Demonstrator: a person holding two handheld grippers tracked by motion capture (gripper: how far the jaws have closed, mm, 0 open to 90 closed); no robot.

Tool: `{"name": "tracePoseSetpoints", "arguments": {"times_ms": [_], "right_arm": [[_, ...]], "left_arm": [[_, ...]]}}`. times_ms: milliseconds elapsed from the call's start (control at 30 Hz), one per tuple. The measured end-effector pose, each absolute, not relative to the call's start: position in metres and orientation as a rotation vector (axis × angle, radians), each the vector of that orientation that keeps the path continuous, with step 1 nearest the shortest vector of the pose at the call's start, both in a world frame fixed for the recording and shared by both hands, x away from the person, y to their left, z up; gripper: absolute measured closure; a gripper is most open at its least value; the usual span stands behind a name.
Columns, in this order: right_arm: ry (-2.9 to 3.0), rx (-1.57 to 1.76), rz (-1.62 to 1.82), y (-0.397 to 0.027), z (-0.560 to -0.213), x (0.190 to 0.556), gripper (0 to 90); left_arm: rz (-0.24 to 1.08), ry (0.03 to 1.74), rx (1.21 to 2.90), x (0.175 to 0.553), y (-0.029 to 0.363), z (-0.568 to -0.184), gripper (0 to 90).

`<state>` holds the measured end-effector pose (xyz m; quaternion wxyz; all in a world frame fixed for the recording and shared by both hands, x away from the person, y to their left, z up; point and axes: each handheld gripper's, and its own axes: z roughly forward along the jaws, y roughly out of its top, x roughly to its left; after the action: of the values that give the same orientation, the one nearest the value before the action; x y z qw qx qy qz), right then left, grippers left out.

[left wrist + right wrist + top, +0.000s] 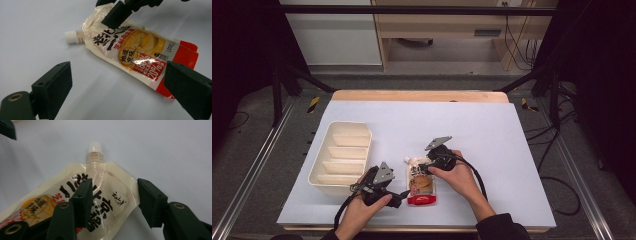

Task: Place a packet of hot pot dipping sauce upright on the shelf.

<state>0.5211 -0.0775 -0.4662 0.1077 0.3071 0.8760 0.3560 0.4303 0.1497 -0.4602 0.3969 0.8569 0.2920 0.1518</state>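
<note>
Nearest to the person, the left gripper (404, 196) sits low on the table, held by the left hand (362, 210). Its jaws stand wide apart with nothing between them. In the left gripper view they point at the pouch but do not touch it.

Just to the right of it lies the sauce pouch (421, 182), flat on the pale blue mat (492, 145). The pouch is cream at the far end and red at the near end. It has a yellow picture in the middle and a small white cap (407, 160) at the far left corner.

The right gripper (424, 169) is over the far end of the pouch, held by the right hand (459, 175). In the right gripper view its jaws are let go and partly apart. One jaw rests over the writing on the pouch, and the other jaw is just past the pouch's edge. They do not squeeze it.

Farther left stands a cream tray (364, 134) with four slots, near the left edge of the mat.
</note>
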Motion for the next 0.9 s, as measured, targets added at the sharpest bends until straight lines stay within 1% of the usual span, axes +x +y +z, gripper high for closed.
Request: {"name": "tracePoseSetpoints", "arguments": {"times_ms": [267, 533, 700, 867, 900], "right_arm": [[2.599, 0.843, 1.117, -0.077, -0.454, 0.503, 54.0], [2.635, 0.853, 1.022, -0.076, -0.464, 0.498, 57.5], [2.579, 0.851, 1.069, -0.077, -0.459, 0.502, 70.7], [2.557, 0.845, 1.059, -0.076, -0.461, 0.505, 89.2], [2.544, 0.843, 1.069, -0.077, -0.460, 0.505, 89.8]], "left_arm": [[0.385, 0.744, 2.163, 0.431, 0.151, -0.460, 8.1], [0.383, 0.738, 2.166, 0.431, 0.151, -0.459, 8.2], [0.385, 0.742, 2.170, 0.432, 0.151, -0.460, 8.3], [0.382, 0.740, 2.171, 0.432, 0.150, -0.460, 8.4], [0.382, 0.741, 2.170, 0.432, 0.150, -0.460, 8.4]]}}
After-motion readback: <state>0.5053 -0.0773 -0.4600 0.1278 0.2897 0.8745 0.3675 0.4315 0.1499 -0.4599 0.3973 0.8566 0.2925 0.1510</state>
